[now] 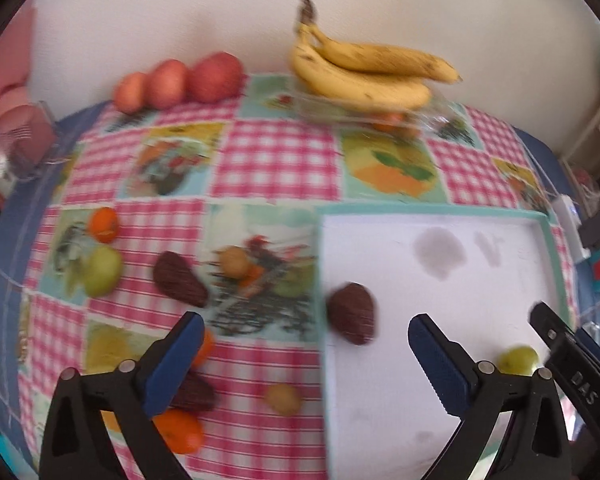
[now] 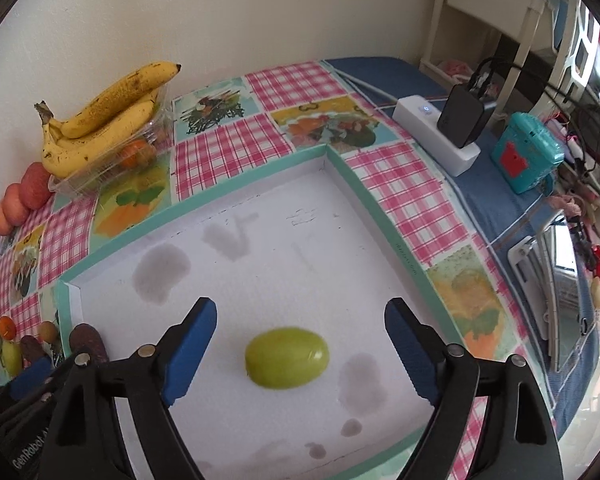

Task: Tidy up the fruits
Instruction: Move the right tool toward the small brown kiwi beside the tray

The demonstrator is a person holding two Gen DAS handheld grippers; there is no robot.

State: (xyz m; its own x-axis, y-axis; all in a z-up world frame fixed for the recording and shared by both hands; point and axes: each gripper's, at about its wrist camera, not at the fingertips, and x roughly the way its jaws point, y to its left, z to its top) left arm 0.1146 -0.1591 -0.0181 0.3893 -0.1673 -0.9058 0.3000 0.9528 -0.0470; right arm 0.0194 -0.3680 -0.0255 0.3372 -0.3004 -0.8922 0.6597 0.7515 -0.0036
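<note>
A white tray (image 1: 420, 211) with a teal rim lies on the checked fruit tablecloth. In the left wrist view my left gripper (image 1: 304, 324) stands open above the tray's left edge, and a dark brown avocado (image 1: 352, 314) lies free just inside it, between the fingers but untouched. In the right wrist view my right gripper (image 2: 300, 312) is open over the tray (image 2: 260, 178). A green fruit (image 2: 286, 358) rests on the tray floor between its blue pads, which do not touch it. The same avocado (image 2: 86, 342) shows at the tray's left corner.
Loose on the cloth left of the tray are oranges (image 1: 104, 224), a green fruit (image 1: 102, 270), more avocados (image 1: 180, 280) and small brown fruits (image 1: 284, 398). Bananas (image 1: 364, 76) top a clear box by the wall, beside red apples (image 1: 216, 76). A white power strip (image 2: 436, 136) lies right.
</note>
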